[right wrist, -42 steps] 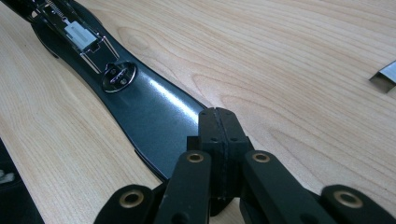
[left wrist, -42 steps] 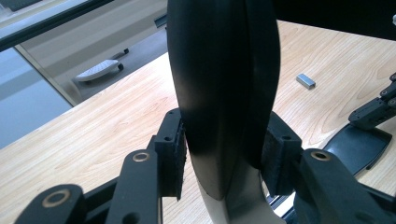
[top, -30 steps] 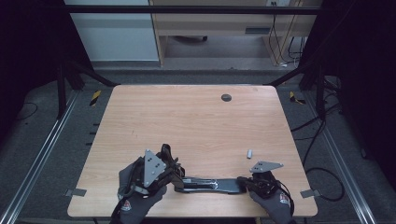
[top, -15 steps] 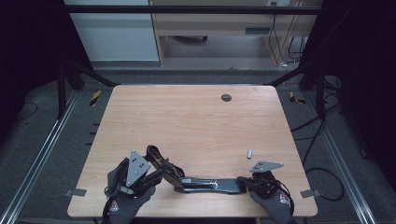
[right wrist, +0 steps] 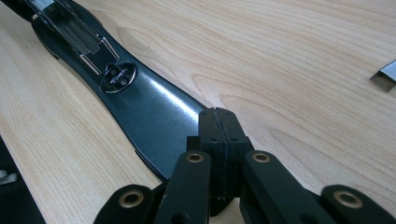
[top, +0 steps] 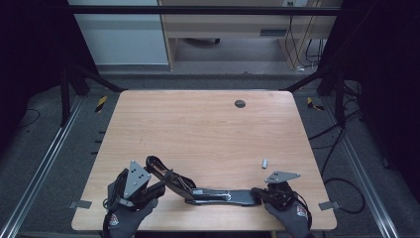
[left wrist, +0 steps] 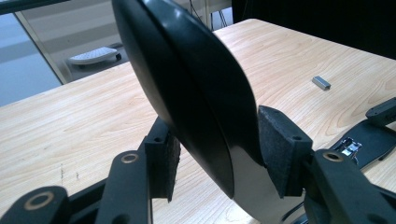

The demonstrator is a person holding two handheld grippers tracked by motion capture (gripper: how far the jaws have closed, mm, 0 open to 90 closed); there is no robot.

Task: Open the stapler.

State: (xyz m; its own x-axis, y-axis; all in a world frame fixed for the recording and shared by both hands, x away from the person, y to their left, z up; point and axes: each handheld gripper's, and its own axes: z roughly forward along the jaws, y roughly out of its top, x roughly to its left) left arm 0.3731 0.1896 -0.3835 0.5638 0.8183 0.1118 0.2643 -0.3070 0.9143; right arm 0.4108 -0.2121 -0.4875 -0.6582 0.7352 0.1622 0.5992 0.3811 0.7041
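Near the front edge of the light wooden table (top: 208,129) lies a long black glossy stapler (top: 223,196), opened out: its flat base rests on the wood, and its curved upper arm is raised at the left end. A bright metal staple channel and a round silver anvil plate (right wrist: 119,77) sit along the base.

Left gripper (left wrist: 219,163): the raised arm passes between the two black foam pads (left wrist: 280,154). The jaws have just been opening; the right-hand pad lies against the arm, while the left-hand pad appears to stand slightly off it, though the angle makes this uncertain.

Right gripper (right wrist: 218,122): jaws pressed fully together, nothing between them, tips resting at the base's right end; whether they press on it cannot be told.

No brand, label or writing is legible on the stapler.

A small grey metal strip of staples (top: 264,162) lies on the wood just beyond the right gripper. A dark round cable port (top: 240,103) sits near the far edge. The stapler lies close to the front edge, parallel to it. The middle and far parts of the tabletop offer open room.
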